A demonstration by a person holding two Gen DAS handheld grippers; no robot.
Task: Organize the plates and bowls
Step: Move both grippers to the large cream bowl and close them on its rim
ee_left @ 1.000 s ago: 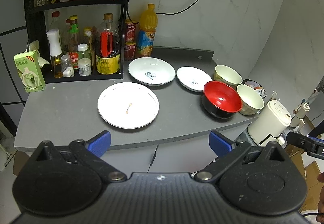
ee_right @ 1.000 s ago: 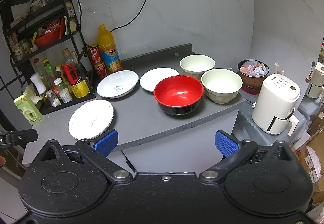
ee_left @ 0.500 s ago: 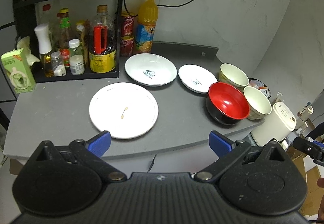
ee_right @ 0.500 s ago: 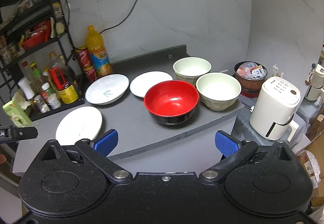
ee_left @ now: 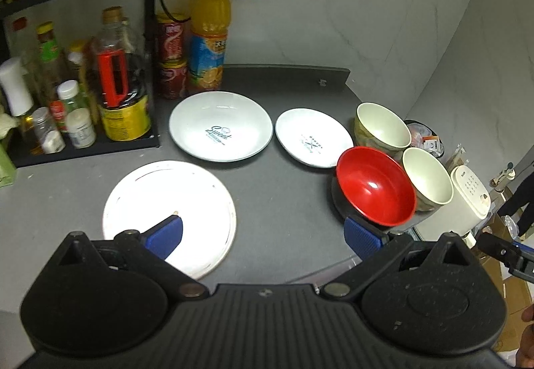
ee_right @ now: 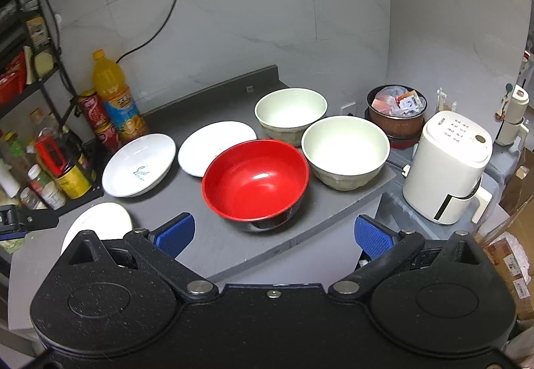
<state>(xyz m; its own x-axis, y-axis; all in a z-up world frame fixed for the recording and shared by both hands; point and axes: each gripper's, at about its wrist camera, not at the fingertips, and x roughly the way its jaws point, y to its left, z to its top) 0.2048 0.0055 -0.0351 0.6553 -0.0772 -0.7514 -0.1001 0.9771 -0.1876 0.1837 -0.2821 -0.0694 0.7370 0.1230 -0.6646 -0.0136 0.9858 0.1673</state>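
Note:
On the grey counter (ee_left: 287, 202) lie a large flat white plate (ee_left: 160, 199), a deep white plate marked "Sweet" (ee_left: 220, 125) and a small white plate (ee_left: 313, 137). At the right stand a red bowl (ee_left: 375, 190) and two cream bowls (ee_left: 382, 125) (ee_left: 427, 178). My left gripper (ee_left: 263, 235) is open, its left pad over the flat plate's near edge. My right gripper (ee_right: 273, 237) is open just in front of the red bowl (ee_right: 255, 180), with the cream bowls (ee_right: 290, 110) (ee_right: 345, 148) behind it. Neither gripper holds anything.
A black rack (ee_left: 80, 102) with bottles and jars stands at the back left. Red cans (ee_left: 172, 62) and an orange juice bottle (ee_left: 208, 32) stand beside it. Off the counter's right end are a white appliance (ee_right: 447, 168) and a pot of packets (ee_right: 397, 105).
Both grippers have moved forward and lower toward the counter. The left one now hangs over the flat plate's edge, the right one has come close to the red bowl. Both stay open.

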